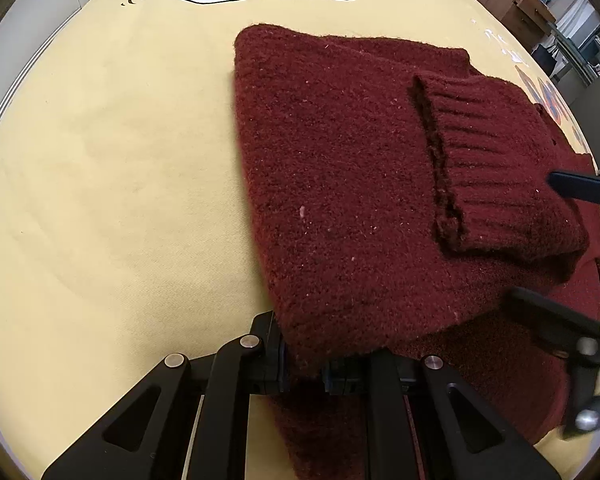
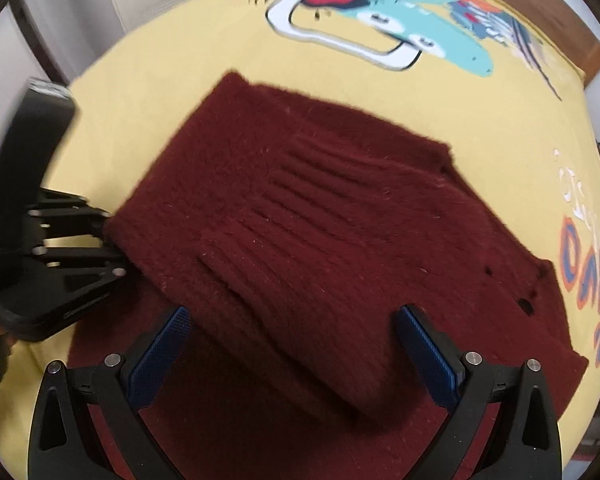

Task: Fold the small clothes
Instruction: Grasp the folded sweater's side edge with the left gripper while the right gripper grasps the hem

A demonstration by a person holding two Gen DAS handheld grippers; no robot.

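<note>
Right wrist only: buttonholes [image 2: 524, 305] along sweater [image 2: 300, 220] edge

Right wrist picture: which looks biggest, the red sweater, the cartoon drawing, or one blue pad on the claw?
1. Red sweater, clearly biggest.
2. Cartoon drawing.
3. Blue pad, smallest, though it sits nearest the camera, so it looks bigger than it is.

Dark red ribbed-cuff sweater [image 1: 340, 200] lies on yellow cartoon-printed cloth [image 1: 100, 200].
</note>
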